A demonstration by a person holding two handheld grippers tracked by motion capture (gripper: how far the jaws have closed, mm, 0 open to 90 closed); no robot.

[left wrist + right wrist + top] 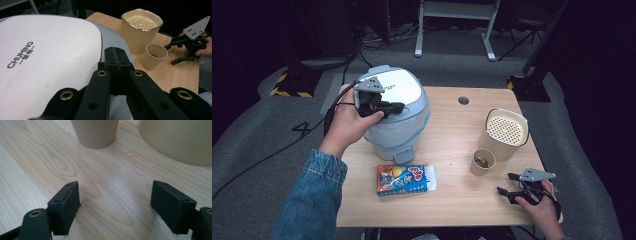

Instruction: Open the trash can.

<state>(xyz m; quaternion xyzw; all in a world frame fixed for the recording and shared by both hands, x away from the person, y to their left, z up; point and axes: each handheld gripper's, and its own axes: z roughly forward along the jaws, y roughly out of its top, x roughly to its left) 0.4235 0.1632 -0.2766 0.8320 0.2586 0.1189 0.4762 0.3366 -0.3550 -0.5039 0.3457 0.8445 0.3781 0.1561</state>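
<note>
"CHUMING" is printed in grey capitals — with small Chinese characters beneath — on the white lid (50, 60); the print on the snack box (404, 179) cannot be read.

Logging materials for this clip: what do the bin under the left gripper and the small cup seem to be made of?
Bin: apparently plastic, smooth white lid with soft sheen, grey-blue body. Small cup: probably paper, matte beige with a thin rim.

High view: overhead, facing forward and down across the whole pale wooden worktop (452, 135). Left gripper view: close over the white-lidded grey bin (50, 62). Right gripper view: low, near the worktop. All share the small tan paper cup (482, 162).
</note>
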